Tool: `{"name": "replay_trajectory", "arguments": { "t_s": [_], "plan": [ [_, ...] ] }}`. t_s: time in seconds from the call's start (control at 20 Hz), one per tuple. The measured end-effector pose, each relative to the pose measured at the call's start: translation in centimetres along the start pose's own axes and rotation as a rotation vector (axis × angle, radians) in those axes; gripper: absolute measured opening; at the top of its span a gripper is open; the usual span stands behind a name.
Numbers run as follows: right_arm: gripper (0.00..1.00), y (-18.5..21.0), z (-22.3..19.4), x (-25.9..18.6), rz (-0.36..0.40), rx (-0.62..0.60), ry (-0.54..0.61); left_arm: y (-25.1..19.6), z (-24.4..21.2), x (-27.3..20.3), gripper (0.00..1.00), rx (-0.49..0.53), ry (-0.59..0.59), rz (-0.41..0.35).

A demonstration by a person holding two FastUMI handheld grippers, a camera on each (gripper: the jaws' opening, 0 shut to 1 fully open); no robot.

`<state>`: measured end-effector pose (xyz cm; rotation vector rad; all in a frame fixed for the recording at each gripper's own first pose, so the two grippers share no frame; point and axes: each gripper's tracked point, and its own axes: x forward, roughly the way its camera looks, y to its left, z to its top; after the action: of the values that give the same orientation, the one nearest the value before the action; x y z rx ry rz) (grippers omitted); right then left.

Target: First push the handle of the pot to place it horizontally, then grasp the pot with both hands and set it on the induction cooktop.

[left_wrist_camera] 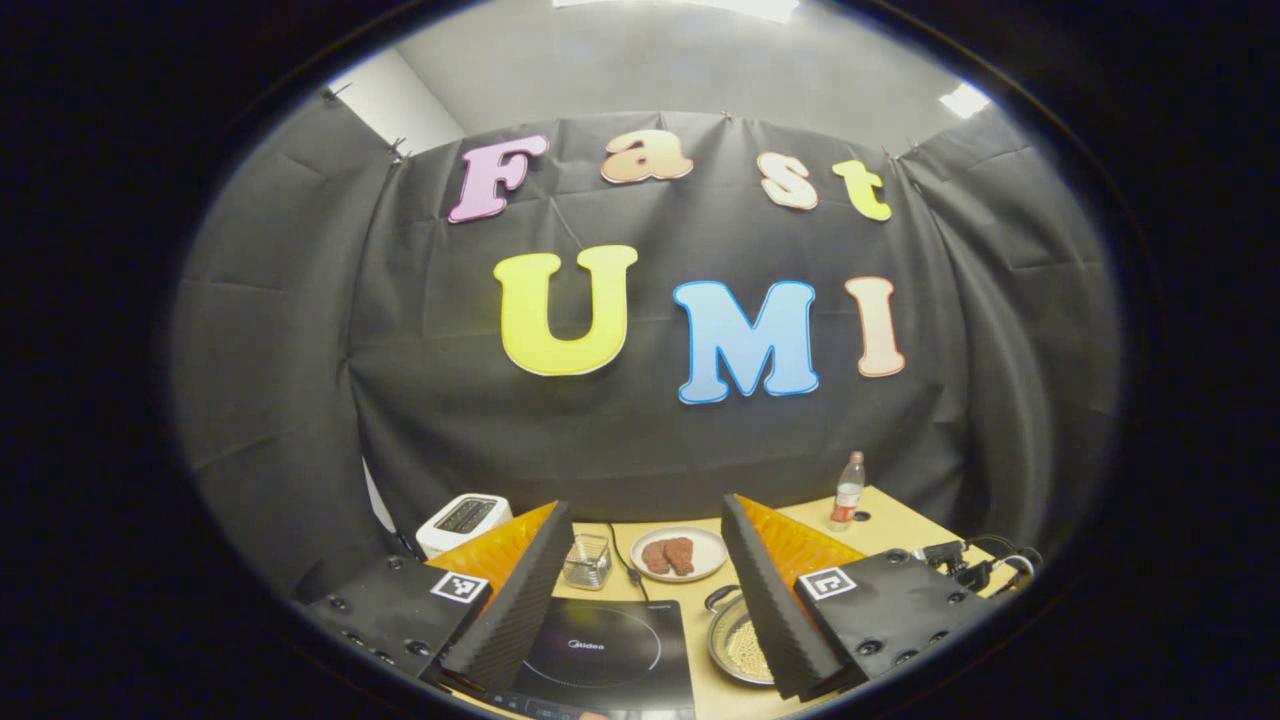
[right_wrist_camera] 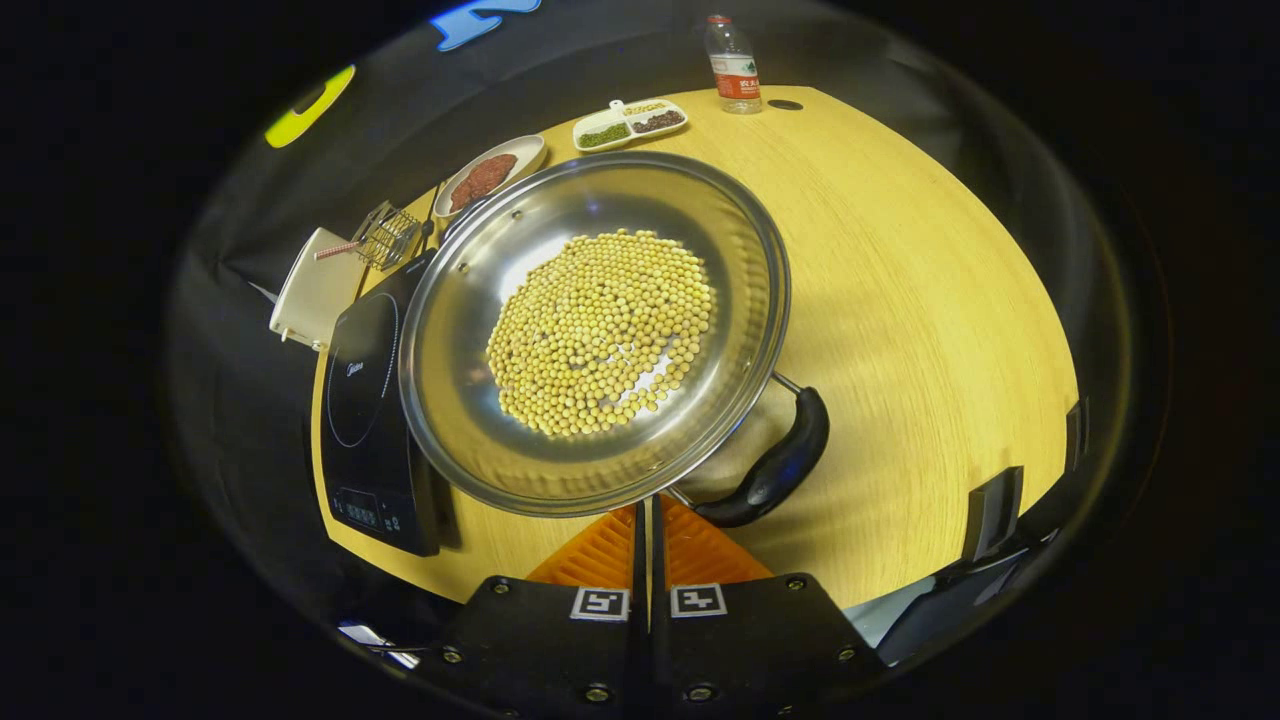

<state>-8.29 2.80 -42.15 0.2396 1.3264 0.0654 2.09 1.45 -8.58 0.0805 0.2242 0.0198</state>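
Observation:
A steel pot (right_wrist_camera: pixel 600 330) full of yellow beans stands on the wooden table (right_wrist_camera: pixel 920 300), just right of the black induction cooktop (right_wrist_camera: pixel 365 400). Its black handle (right_wrist_camera: pixel 780 465) on the near right side curves along the rim. My right gripper (right_wrist_camera: pixel 650 505) is shut with nothing between its fingers, its tips at the pot's near rim just left of that handle. In the left gripper view my left gripper (left_wrist_camera: pixel 645 570) is open wide and held high. The cooktop (left_wrist_camera: pixel 605 650) lies below between its fingers. The pot (left_wrist_camera: pixel 735 640) is partly hidden behind its right finger.
Behind the pot are a plate of meat (right_wrist_camera: pixel 490 172), a divided dish of beans (right_wrist_camera: pixel 630 120) and a bottle (right_wrist_camera: pixel 733 65). A small wire basket (right_wrist_camera: pixel 388 238) and a white toaster (right_wrist_camera: pixel 315 285) stand behind the cooktop. Bare table stretches to the pot's right.

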Motion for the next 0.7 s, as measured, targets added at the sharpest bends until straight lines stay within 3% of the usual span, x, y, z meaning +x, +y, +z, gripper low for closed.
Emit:
{"name": "replay_trajectory", "arguments": {
  "t_s": [0.7],
  "plan": [
    [0.01,-4.3,3.1,0.2,-0.055,-0.017,-0.011,-3.1,-0.2,1.5,0.99,0.009,0.022,-0.013]
  ]
}}
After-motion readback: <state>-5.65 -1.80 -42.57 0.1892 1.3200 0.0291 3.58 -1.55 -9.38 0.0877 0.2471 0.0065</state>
